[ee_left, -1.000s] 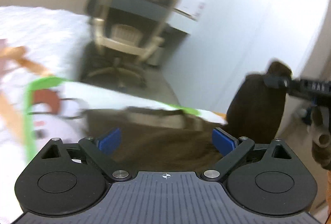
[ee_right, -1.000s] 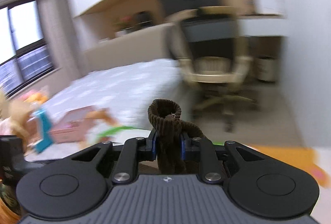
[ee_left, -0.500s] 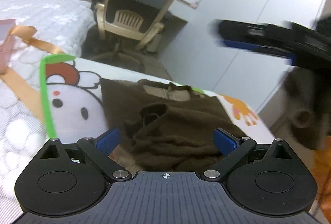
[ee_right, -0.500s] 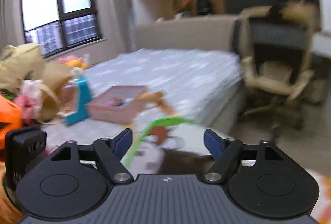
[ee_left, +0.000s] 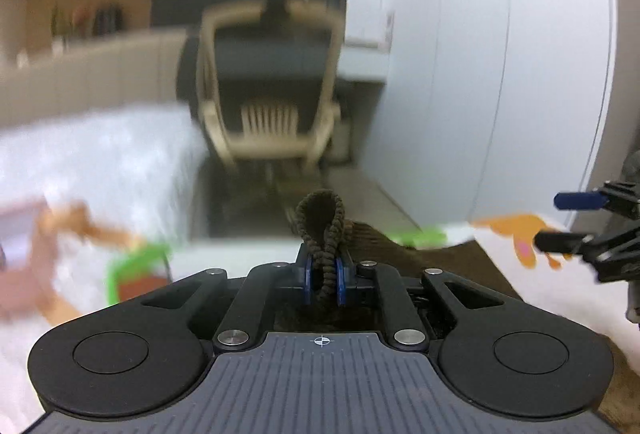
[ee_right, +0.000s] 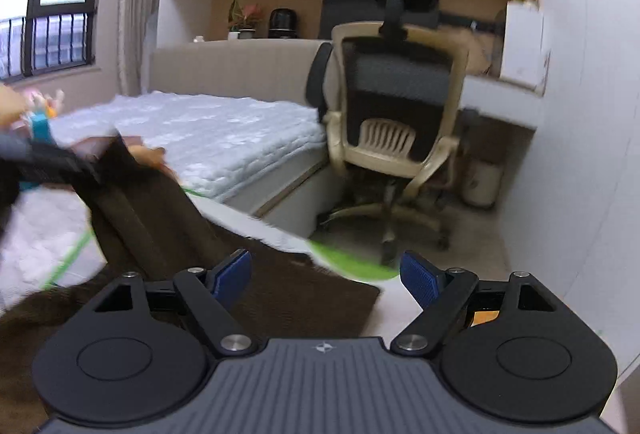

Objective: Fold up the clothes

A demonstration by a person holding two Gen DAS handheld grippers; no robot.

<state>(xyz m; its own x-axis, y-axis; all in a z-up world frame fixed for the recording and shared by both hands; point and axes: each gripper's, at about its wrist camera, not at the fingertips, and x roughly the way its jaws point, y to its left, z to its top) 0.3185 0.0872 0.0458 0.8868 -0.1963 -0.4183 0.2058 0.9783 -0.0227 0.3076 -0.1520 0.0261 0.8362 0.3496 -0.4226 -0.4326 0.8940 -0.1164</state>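
Note:
A dark brown knitted garment [ee_right: 248, 286] lies on a white mat with a green border [ee_right: 352, 262] spread over the bed. In the left wrist view my left gripper [ee_left: 322, 280] is shut on a ribbed fold of the brown garment [ee_left: 322, 226], which loops up between the blue pads. The right wrist view has my right gripper [ee_right: 326, 276] open just above the garment's near corner, nothing between its fingers. It also appears open at the right edge of the left wrist view [ee_left: 576, 222]. At the left of the right wrist view the left gripper [ee_right: 56, 163] lifts a part of the garment.
A beige office chair [ee_right: 396, 137] stands on the floor beyond the bed's corner, by a desk and a white wall [ee_left: 500, 73]. The bed's pale quilted cover [ee_right: 224, 137] stretches to the left. A pink box [ee_left: 20, 254] sits blurred at the left.
My left gripper, open over the garment half a second ago, has shut on a fold and lifted it. My right gripper let go of the garment a second ago and stays open.

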